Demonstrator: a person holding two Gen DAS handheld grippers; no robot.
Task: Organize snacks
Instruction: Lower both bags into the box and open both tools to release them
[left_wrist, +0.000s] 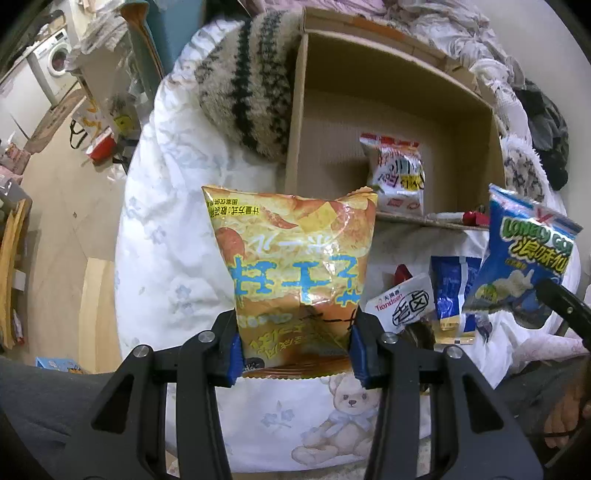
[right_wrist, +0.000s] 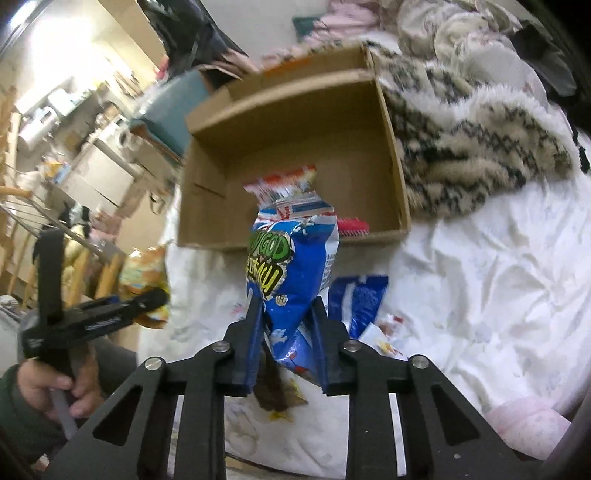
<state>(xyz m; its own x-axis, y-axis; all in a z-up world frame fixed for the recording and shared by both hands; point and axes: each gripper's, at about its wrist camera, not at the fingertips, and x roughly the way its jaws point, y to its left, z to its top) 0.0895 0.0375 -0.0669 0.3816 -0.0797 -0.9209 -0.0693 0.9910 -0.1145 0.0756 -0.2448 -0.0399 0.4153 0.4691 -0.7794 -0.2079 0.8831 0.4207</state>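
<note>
Your left gripper (left_wrist: 295, 347) is clamped on the bottom of a puffy yellow chip bag (left_wrist: 295, 266), so it stands up. Your right gripper (right_wrist: 286, 343) squeezes a shiny blue snack bag (right_wrist: 295, 266) the same way. Both crinkly bags are held above the soft white bed (left_wrist: 166, 258), near the open cardboard box (left_wrist: 388, 92). One white snack pack (left_wrist: 397, 177) already sits inside.
</note>
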